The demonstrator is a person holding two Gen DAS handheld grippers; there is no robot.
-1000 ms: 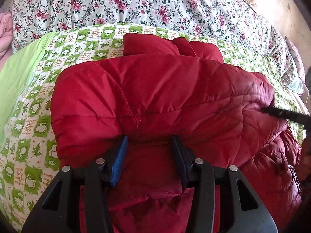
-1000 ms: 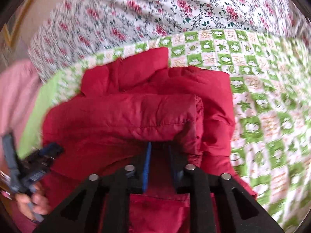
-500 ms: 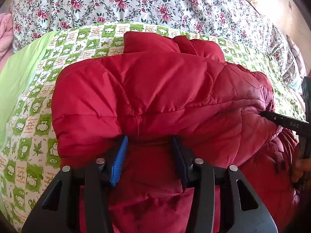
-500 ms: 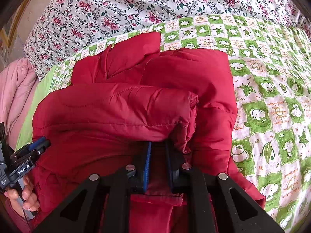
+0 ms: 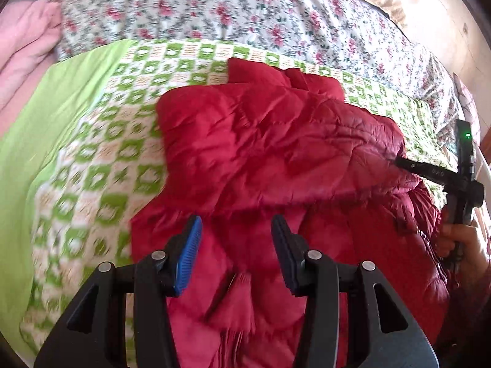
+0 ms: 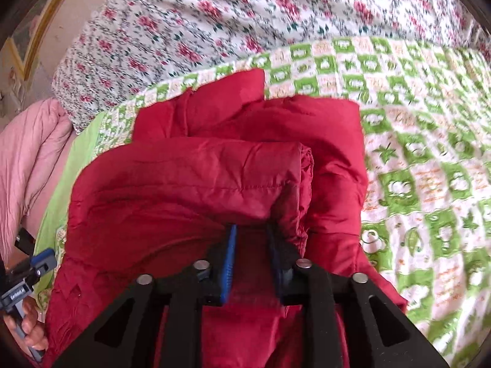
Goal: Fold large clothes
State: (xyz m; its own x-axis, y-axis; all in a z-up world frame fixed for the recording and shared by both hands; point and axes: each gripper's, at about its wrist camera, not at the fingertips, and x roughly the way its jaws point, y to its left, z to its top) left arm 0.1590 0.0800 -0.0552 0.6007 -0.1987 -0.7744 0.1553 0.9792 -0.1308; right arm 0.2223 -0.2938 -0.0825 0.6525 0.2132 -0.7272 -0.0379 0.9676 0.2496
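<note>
Nearest the left wrist camera, the left gripper (image 5: 236, 230) hangs with its jaws spread and empty above the puffy red quilted jacket (image 5: 276, 153), which lies folded over itself on the green-and-white checked bedsheet (image 5: 101, 181). At the folded flap's near edge, the right gripper (image 6: 250, 239) has just been opening; red fabric sits between its parted pads, which no longer clamp it. A hand (image 5: 460, 245) grips that tool's handle at the jacket's right side. Beyond the jacket lie a plain lime-green cloth (image 5: 46, 128), a pink quilted blanket (image 6: 27, 159) and a rose-patterned floral quilt (image 6: 245, 15), with a beige wall (image 5: 423, 9) behind.
</note>
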